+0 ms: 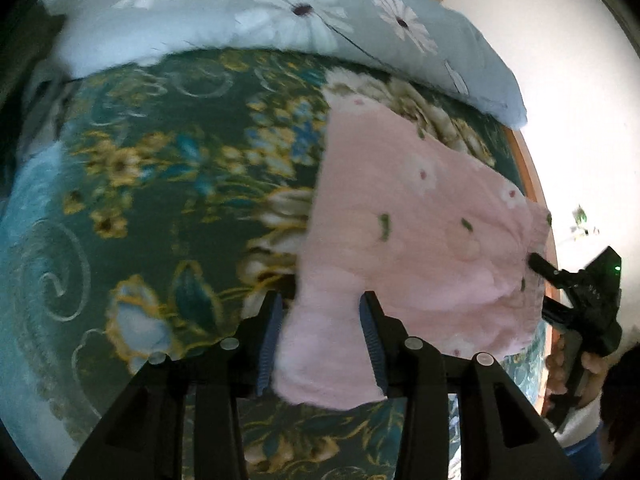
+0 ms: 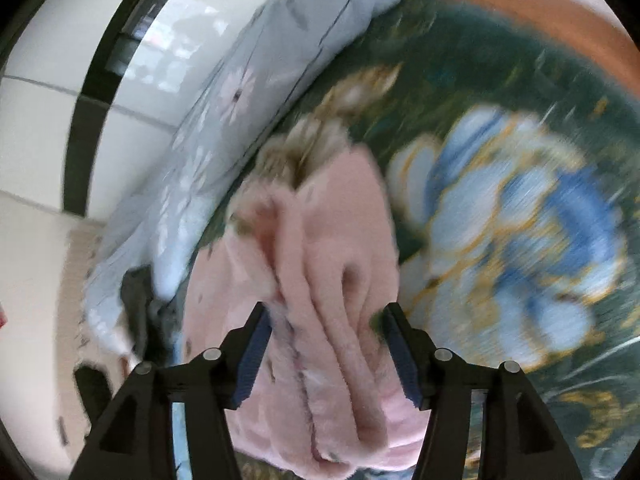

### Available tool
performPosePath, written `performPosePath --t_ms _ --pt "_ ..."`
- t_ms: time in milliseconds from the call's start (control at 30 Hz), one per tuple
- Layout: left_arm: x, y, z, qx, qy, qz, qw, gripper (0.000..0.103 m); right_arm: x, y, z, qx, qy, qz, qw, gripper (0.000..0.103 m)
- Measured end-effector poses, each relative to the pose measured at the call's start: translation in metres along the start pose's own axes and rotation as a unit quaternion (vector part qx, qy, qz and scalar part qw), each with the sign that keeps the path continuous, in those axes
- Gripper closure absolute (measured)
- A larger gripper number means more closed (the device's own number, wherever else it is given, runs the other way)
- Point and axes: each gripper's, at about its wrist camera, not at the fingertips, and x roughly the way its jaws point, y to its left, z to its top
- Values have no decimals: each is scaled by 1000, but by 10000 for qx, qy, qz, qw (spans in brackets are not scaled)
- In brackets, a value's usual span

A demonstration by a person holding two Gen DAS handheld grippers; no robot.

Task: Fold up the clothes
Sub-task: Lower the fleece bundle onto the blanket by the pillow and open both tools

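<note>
A pink fleecy garment (image 1: 420, 220) with small flowers and green specks lies spread on the bed. One narrow end of it runs between the fingers of my left gripper (image 1: 320, 298), whose blue pads stand a little apart from the cloth, so it is open. At the garment's right edge, in the left wrist view, is my right gripper (image 1: 540, 284), held by a person's hand (image 1: 592, 364). In the blurred right wrist view the garment (image 2: 332, 240) lies in long bunched folds between the spread fingers of the right gripper (image 2: 327, 308), which is open.
The garment rests on a dark green flowered blanket (image 1: 160, 180) (image 2: 500, 220). A pale blue quilt with white daisies (image 1: 280, 12) (image 2: 248, 92) is heaped along the far side. A wooden bed edge (image 1: 528, 176) runs on the right, with a white wall beyond it.
</note>
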Motion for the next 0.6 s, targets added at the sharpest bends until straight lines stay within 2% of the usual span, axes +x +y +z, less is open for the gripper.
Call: performPosePath --t_ms 67,133,233,333,467,600 --pt "-11 6 -4 -102 -182 93 9997 62 -21 18 9 -206 -511 -245 9982 41" --pt "-21 8 -8 -175 -356 39 9992 62 -35 53 13 -830 -762 -241 9933 41" --pt "-30 -6 -13 -69 -552 -284 9980 62 -19 109 0 -2056 -262 -160 9782 41" --pt "-27 -25 -23 208 -438 -616 9969 62 7 123 -13 -2617 182 -356 9643 42" --pt "-14 -36 -36 521 -230 -705 9959 62 27 94 -2 -2196 289 -721 9725 42" --pt "4 -25 -40 277 -50 -681 9973 62 40 68 7 -1856 359 -868 9781 44"
